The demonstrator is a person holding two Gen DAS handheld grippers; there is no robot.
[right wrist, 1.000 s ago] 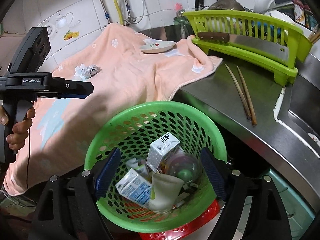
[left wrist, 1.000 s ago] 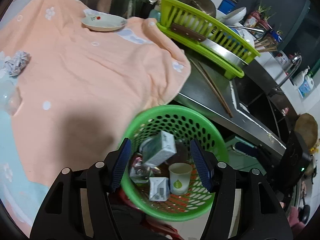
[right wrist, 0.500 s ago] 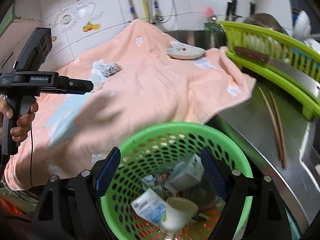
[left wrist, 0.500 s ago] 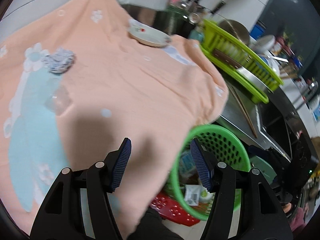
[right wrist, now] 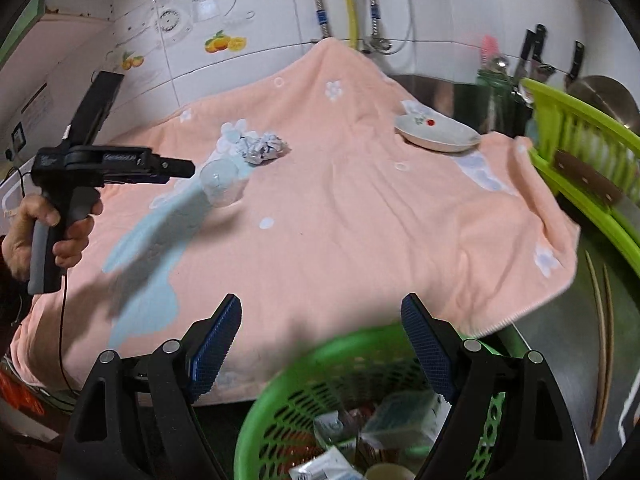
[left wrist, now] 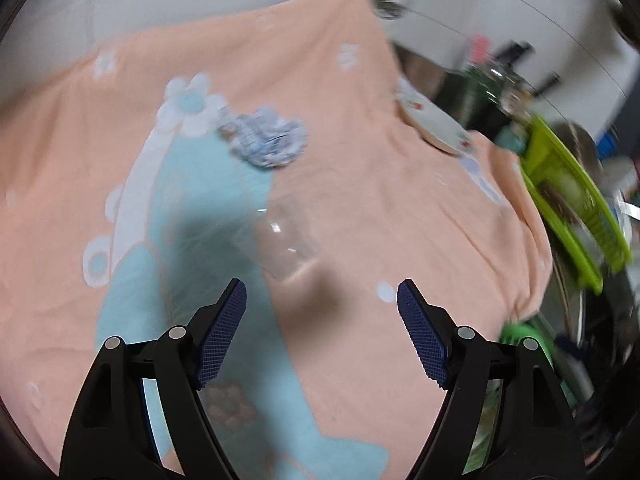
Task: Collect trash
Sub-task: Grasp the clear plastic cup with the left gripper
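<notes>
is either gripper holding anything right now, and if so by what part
Nothing is held. The left gripper, jaws opening, hangs empty over the clear plastic cup; the right gripper is open and empty.

Two handheld grippers, both empty, are angling downward with their jaws apart.

The left gripper [left wrist: 321, 308] is pointing steeply down, its jaws opening as its blue ridged pads [left wrist: 222, 330] are standing well apart with nothing between them; in the right wrist view the person's left hand [right wrist: 48, 236] is wrapping around its pistol-style handle, fingers curled at the front and a thin cable hanging from below the grip. The right gripper [right wrist: 321, 324] is tilting down less sharply, its jaws spread wide and its blue pads [right wrist: 426, 354] pressing on nothing. The hand carrying it is not showing in either view.
</notes>
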